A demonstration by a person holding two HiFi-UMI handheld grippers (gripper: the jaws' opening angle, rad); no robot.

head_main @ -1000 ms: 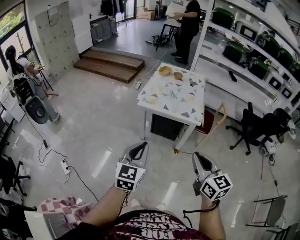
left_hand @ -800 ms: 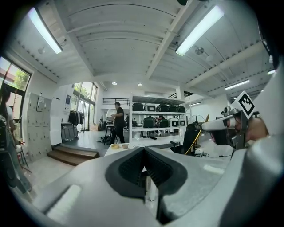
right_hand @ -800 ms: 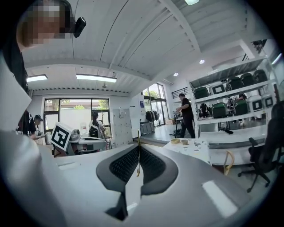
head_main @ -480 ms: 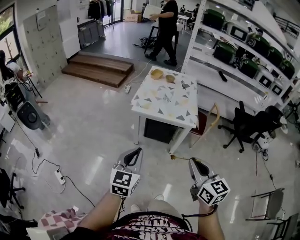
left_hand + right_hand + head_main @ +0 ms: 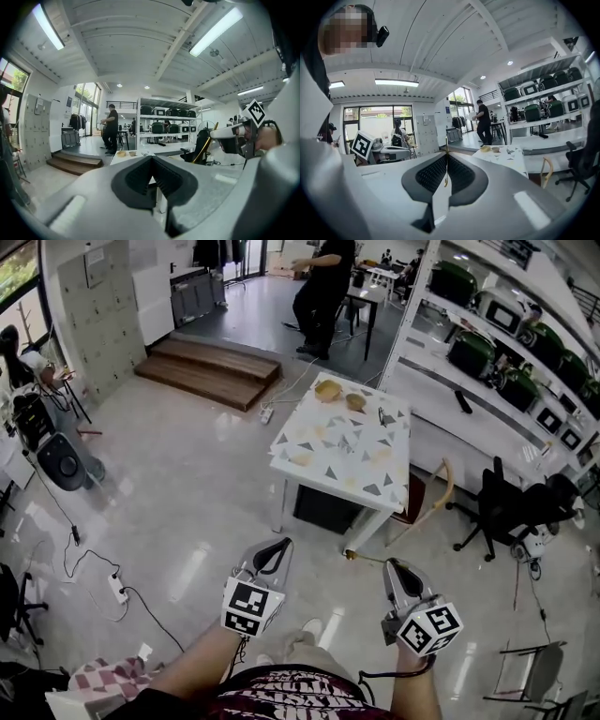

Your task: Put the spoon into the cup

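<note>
Though thin, a golden spoon (image 5: 364, 558).

We are holding both grippers low in front of us, well apart, with our bare forearms (image 5: 202, 659) reaching forward side by side. Our left gripper (image 5: 277, 547) is pointing ahead, its jaws pressed together with nothing between them. Our right gripper (image 5: 391, 564) is pinching a thin gold spoon (image 5: 362, 558) between its closed jaws, and the spoon is sticking out sideways toward the left gripper.
</note>
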